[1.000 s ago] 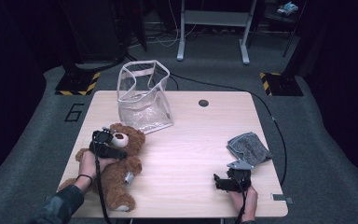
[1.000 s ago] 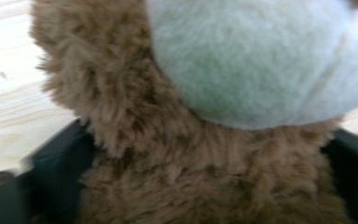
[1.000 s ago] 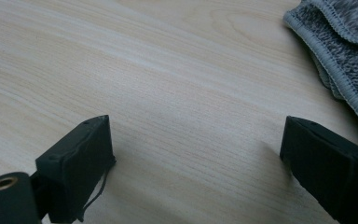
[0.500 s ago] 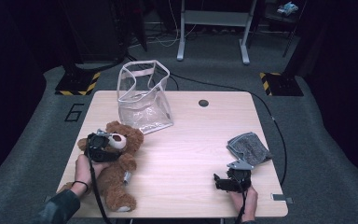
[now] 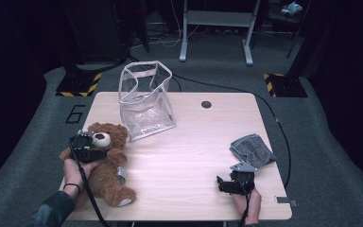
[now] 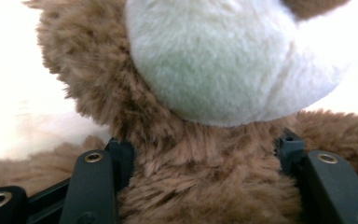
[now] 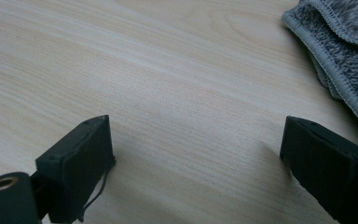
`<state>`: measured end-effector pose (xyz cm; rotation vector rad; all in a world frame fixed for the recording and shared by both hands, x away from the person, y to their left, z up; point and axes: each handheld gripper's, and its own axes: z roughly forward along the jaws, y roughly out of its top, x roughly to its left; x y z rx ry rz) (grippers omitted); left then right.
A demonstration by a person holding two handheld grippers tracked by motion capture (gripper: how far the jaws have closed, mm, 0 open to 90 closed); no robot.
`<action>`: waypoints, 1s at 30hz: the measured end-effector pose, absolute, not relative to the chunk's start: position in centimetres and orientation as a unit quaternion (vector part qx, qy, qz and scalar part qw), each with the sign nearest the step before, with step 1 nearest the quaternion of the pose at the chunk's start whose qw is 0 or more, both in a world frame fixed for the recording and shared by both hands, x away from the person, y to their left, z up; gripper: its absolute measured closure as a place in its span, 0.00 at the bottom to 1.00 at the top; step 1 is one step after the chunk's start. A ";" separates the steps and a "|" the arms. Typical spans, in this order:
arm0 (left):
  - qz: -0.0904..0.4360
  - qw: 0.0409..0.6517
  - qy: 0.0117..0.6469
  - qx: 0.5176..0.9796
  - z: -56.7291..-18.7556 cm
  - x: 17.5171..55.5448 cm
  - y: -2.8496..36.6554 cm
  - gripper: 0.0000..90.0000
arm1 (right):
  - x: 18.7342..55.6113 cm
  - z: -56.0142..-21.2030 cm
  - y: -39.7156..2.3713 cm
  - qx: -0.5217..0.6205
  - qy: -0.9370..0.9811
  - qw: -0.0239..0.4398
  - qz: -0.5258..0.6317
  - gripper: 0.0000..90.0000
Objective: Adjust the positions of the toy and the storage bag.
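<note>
Clamping my left gripper (image 5: 86, 147) on the teddy bear (image 5: 105, 163), I had its jaws just eased slightly from their squeeze; bear and hand had slid toward the table (image 5: 189, 156) edge. My right gripper (image 5: 227, 184) stood wide on bare wood.

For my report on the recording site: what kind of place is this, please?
Probably a lab or studio set up for recording. A lone wooden table stands on grey carpet in a dark room, cables run across the floor, and yellow-black hazard-striped bases flank it.
</note>
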<state>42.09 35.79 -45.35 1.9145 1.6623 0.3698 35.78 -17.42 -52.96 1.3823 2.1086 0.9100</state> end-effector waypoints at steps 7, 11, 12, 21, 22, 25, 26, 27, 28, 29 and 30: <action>0.137 0.272 0.635 0.710 -45.4 42.5 36.0 0.29 | 35.8 -53.0 -17.4 0.502 0.766 0.228 0.331 0.10; 0.159 0.271 0.621 0.718 -43.9 42.2 35.4 0.21 | 35.8 -52.9 -17.4 0.502 0.766 0.225 0.331 0.10; 0.163 0.274 0.620 0.717 -43.5 42.1 35.3 0.21 | 35.8 -53.0 -17.4 0.502 0.766 0.225 0.331 0.10; 0.197 0.331 0.573 0.723 -38.1 43.0 33.7 0.19 | 35.8 -53.0 -17.4 0.504 0.765 0.224 0.333 0.10; 0.203 0.336 0.571 0.721 -37.6 43.4 33.4 0.19 | 35.8 -52.9 -17.4 0.502 0.767 0.225 0.331 0.10; 0.215 0.347 0.566 0.716 -36.1 45.0 32.6 0.20 | 35.8 -53.0 -17.4 0.502 0.766 0.225 0.331 0.10; 0.220 0.348 0.562 0.717 -35.7 45.5 32.3 0.21 | 35.8 -53.0 -17.4 0.502 0.766 0.225 0.332 0.10; 0.225 0.351 0.558 0.717 -35.4 46.0 32.1 0.22 | 35.8 -53.0 -17.4 0.502 0.766 0.225 0.332 0.10; 0.228 0.354 0.556 0.717 -35.0 46.6 31.9 0.23 | 35.8 -53.0 -17.4 0.503 0.766 0.224 0.332 0.10; 0.230 0.360 0.553 0.715 -34.7 47.1 31.5 0.23 | 35.8 -53.0 -17.4 0.505 0.764 0.223 0.333 0.10; 0.234 0.360 0.550 0.716 -34.5 47.7 31.2 0.24 | 35.8 -53.0 -17.5 0.502 0.766 0.225 0.332 0.10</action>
